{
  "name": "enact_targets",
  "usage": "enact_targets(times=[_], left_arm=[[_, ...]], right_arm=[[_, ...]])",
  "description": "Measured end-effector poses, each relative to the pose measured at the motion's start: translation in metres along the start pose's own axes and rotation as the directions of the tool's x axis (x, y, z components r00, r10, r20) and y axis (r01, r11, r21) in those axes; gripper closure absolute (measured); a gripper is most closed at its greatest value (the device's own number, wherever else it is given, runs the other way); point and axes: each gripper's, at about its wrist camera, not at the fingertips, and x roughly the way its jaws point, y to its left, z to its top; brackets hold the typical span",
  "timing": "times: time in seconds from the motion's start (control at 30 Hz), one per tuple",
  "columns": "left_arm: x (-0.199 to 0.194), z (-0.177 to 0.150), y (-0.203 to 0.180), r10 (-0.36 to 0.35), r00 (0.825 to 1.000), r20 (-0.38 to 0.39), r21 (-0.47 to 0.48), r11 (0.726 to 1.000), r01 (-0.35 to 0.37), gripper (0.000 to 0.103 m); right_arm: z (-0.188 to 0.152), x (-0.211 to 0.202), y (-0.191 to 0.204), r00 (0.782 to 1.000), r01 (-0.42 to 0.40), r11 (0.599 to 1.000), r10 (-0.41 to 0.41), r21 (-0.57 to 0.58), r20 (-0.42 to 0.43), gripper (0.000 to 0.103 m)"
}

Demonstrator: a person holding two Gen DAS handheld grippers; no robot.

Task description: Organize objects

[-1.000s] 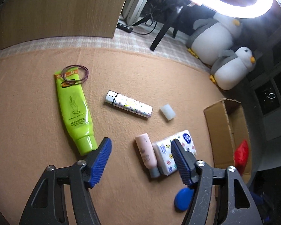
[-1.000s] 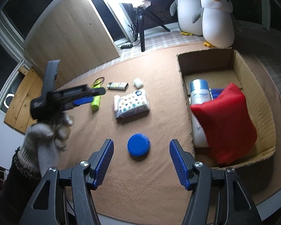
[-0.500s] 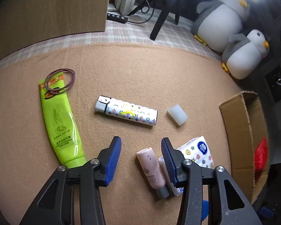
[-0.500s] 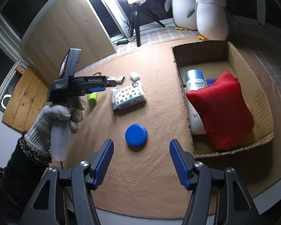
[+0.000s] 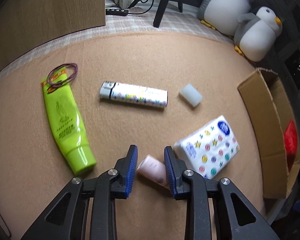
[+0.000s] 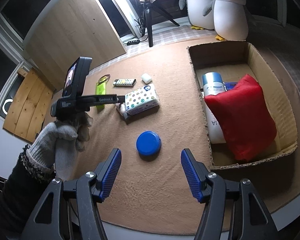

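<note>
My left gripper (image 5: 150, 164) has its blue pads around a small pink bottle (image 5: 153, 169) lying on the tan mat; the jaws are narrowed, the right pad touching it, a small gap on the left. A white patterned tissue pack (image 5: 209, 148) lies against the bottle's right side. In the right wrist view the left gripper (image 6: 120, 100) reaches to the bottle (image 6: 122, 108) beside the pack (image 6: 142, 102). My right gripper (image 6: 151, 166) is open and empty, just behind a blue round lid (image 6: 148, 143).
A green tube (image 5: 65, 122) with hair bands (image 5: 63, 74), a patterned lighter (image 5: 134, 97) and a white block (image 5: 190, 95) lie on the mat. A cardboard box (image 6: 250, 46) at the right holds a red pouch (image 6: 242, 118) and a spray can (image 6: 212, 92). Two plush penguins (image 6: 216, 6) stand behind.
My left gripper has moved forward and down over the pink bottle and its jaws have narrowed around it. The right gripper has stayed open and nearly still.
</note>
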Motion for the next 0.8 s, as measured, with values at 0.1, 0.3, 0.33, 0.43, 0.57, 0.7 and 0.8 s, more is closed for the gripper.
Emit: enact_targets(times=[0.1, 0.3, 0.33, 0.43, 0.57, 0.7, 0.8], left_arm=[[-0.004, -0.014, 0.002, -0.002, 1.000, 0.002, 0.007, 1.000, 0.002, 0.074], [-0.017, -0.046, 0.011, -0.027, 1.000, -0.001, -0.001, 1.000, 0.027, 0.074], [-0.019, -0.051, 0.013, -0.030, 1.000, -0.004, -0.010, 0.999, 0.030, 0.074], [-0.028, -0.063, 0.023, -0.070, 0.997, -0.016, -0.049, 0.996, 0.069, 0.073], [-0.047, -0.073, 0.032, -0.137, 0.990, 0.025, -0.036, 0.990, 0.138, 0.046], [-0.057, -0.081, 0.022, -0.126, 0.992, 0.027, 0.091, 0.988, 0.123, 0.028], [-0.057, -0.088, 0.010, -0.113, 0.994, 0.011, 0.202, 0.973, 0.108, 0.026]], right_arm=[[-0.001, 0.004, 0.004, 1.000, -0.005, 1.000, 0.005, -0.012, -0.006, 0.045], [-0.003, 0.013, 0.009, 1.000, -0.015, 1.000, 0.015, -0.027, -0.024, 0.045], [-0.003, 0.015, 0.010, 1.000, -0.015, 0.999, 0.014, -0.029, -0.025, 0.045], [-0.003, 0.018, 0.011, 0.999, -0.019, 0.999, 0.018, -0.033, -0.029, 0.045], [-0.003, 0.023, 0.013, 0.999, -0.022, 0.999, 0.021, -0.039, -0.037, 0.045], [-0.005, 0.029, 0.014, 0.999, -0.024, 0.999, 0.022, -0.037, -0.050, 0.045], [-0.006, 0.032, 0.014, 0.998, -0.026, 0.999, 0.025, -0.030, -0.061, 0.045]])
